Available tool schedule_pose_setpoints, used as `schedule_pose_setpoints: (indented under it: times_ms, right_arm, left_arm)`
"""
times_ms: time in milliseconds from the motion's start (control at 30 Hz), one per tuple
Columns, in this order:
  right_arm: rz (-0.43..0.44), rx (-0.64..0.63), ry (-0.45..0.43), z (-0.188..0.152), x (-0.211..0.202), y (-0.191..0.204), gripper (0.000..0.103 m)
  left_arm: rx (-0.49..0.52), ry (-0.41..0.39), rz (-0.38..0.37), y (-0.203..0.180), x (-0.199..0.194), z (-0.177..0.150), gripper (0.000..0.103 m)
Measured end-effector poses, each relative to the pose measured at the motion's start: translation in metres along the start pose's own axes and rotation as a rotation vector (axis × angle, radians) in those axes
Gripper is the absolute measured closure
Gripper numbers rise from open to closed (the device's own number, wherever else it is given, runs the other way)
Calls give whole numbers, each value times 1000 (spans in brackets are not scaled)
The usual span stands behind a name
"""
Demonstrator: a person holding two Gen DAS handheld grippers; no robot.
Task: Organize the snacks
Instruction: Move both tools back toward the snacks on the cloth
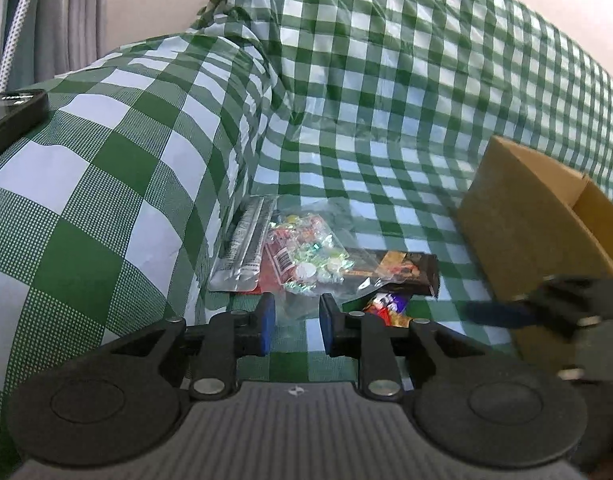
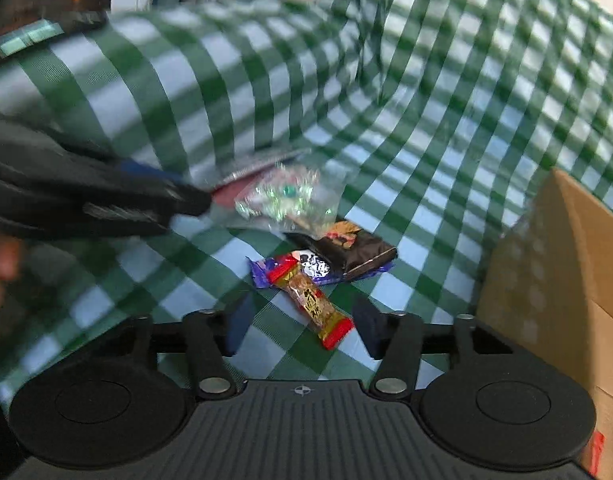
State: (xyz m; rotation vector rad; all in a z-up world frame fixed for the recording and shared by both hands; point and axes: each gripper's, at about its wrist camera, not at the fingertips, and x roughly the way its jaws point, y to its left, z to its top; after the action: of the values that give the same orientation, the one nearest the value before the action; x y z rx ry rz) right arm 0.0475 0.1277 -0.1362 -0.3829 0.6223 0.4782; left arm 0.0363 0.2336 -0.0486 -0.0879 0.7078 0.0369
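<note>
The left tongs (image 1: 294,326) stand slightly spread, nothing between the blue pads; the clear bag of foil-wrapped candies (image 1: 310,252) lies just ahead of their tips on the green-checked cloth (image 1: 386,128), its near edge about at the gap; beside the bag, to the left, a grey-and-clear packet (image 1: 242,248) leans against a raised fold of the cloth; a black snack pack (image 1: 402,272) lies to the bag's right.

The right tongs (image 2: 302,326) are spread wide and pinch nothing; a red-and-gold wrapped bar (image 2: 310,300) lies on the cloth between their tips, apart from both pads; behind it a purple wrapper (image 2: 314,270) sits partly under the black snack pack (image 2: 350,246); a cardboard box (image 2: 566,272) stands just to the right.

Both tongs tilt downward toward the cloth; in the right view the left tongs (image 2: 178,196) reach in from the left, blurred, by the candy bag (image 2: 286,200).
</note>
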Motion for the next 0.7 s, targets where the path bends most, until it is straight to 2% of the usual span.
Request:
schedule_pose_setpoints:
  times_ms: [133, 200, 267, 333, 467, 700]
  right_arm:
    - [-16, -28, 36, -1, 34, 2, 41]
    - [-15, -22, 52, -1, 44, 0, 48]
    - [-4, 6, 39, -3, 46, -4, 73]
    - [-12, -1, 21, -7, 41, -4, 83]
    - [-21, 12, 5, -18, 26, -3, 86]
    - [-37, 103, 37, -35, -7, -7, 85]
  left_arm:
    - [10, -3, -17, -5, 2, 0, 77]
    - [28, 4, -12, -8, 7, -1, 76]
    - [64, 7, -1, -15, 13, -2, 63]
    - [114, 6, 1, -22, 19, -3, 56]
    - [228, -3, -12, -41, 27, -7, 49]
    - [375, -8, 31, -63, 48, -17, 50]
